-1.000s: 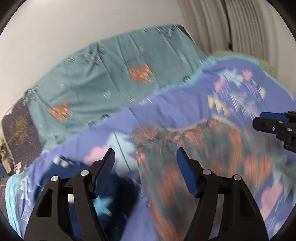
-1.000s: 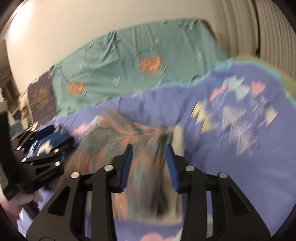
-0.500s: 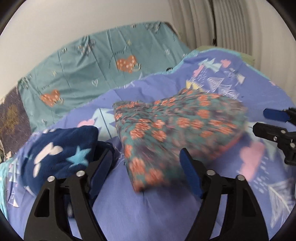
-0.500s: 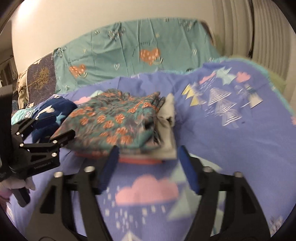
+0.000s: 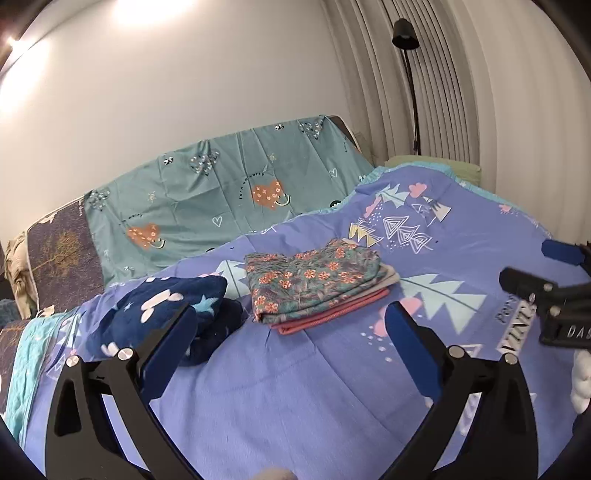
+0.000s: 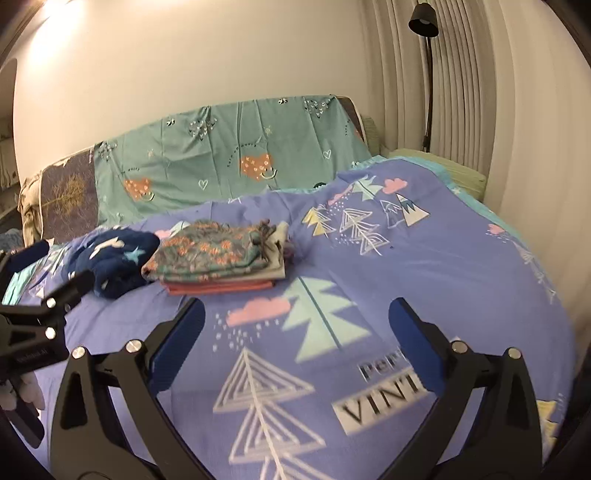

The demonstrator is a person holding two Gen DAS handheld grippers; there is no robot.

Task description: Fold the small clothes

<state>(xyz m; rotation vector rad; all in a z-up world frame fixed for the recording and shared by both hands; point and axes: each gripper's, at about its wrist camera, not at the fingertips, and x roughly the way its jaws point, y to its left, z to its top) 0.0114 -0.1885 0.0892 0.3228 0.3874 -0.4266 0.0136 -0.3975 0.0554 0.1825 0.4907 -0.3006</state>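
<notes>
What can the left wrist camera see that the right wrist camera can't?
Only the left wrist view shows the right gripper at its right edge and the left gripper up close, open. Only the right wrist view shows the left gripper from the side, plus the tied strings on the floral garment. Both show the folded stack, the navy star blanket, the purple bedspread and the black lamp.

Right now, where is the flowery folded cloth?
In the left wrist view, the flowery folded cloth tops a small pile mid-bed, just right of the navy star blanket.
</notes>
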